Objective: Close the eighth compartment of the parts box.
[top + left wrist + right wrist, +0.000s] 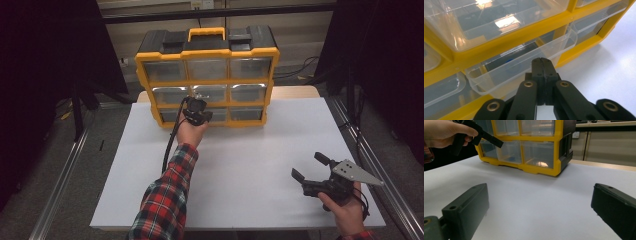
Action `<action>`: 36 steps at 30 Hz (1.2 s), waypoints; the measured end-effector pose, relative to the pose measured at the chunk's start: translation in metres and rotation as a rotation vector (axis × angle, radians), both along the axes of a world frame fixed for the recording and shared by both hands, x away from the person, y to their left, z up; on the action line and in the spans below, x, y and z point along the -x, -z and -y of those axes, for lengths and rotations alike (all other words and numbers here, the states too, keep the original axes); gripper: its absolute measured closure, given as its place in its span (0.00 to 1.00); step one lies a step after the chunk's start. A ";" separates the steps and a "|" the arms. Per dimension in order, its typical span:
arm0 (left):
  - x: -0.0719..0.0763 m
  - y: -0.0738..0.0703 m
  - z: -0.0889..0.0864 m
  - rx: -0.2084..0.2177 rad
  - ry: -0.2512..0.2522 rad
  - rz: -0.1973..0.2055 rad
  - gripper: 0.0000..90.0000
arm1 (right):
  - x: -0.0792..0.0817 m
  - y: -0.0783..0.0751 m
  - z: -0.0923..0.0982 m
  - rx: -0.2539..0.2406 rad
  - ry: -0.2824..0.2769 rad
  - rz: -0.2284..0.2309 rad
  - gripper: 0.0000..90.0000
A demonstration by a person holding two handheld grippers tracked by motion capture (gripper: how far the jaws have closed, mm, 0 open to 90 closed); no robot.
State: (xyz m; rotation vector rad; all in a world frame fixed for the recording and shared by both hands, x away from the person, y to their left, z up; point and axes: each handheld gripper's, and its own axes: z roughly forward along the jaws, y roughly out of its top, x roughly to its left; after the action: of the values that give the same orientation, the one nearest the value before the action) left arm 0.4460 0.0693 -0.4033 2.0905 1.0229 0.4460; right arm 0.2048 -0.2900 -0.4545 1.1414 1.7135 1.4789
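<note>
The left gripper point(198, 113) is held up against the bottom row of the yellow organizer point(206, 75) at the far side of the white table point(240, 165), its jaws pressed together with nothing between them. Its own view gives what the high view cannot — the middle bottom drawer point(524, 65) stands pulled out a little from the frame, clear plastic, with the closed jaw tips right at its front lip; whether they touch it I cannot tell. The right gripper point(314, 167) hangs low over the near right of the table, well apart from the organizer — jaws spread wide and empty, as its own view confirms.
</note>
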 end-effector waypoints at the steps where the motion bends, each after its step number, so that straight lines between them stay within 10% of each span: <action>1: 0.000 0.000 0.000 -0.004 -0.003 0.005 1.00 | 0.000 0.000 0.000 0.000 0.000 0.000 0.01; 36: -0.005 0.003 0.001 0.009 -0.045 0.026 1.00 | 0.000 0.000 0.000 -0.007 0.007 -0.004 0.01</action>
State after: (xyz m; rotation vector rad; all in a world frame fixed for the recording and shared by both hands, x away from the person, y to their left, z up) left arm 0.4507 0.0679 -0.4068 2.0519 1.0571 0.4893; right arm 0.2044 -0.2899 -0.4543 1.1535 1.7068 1.4803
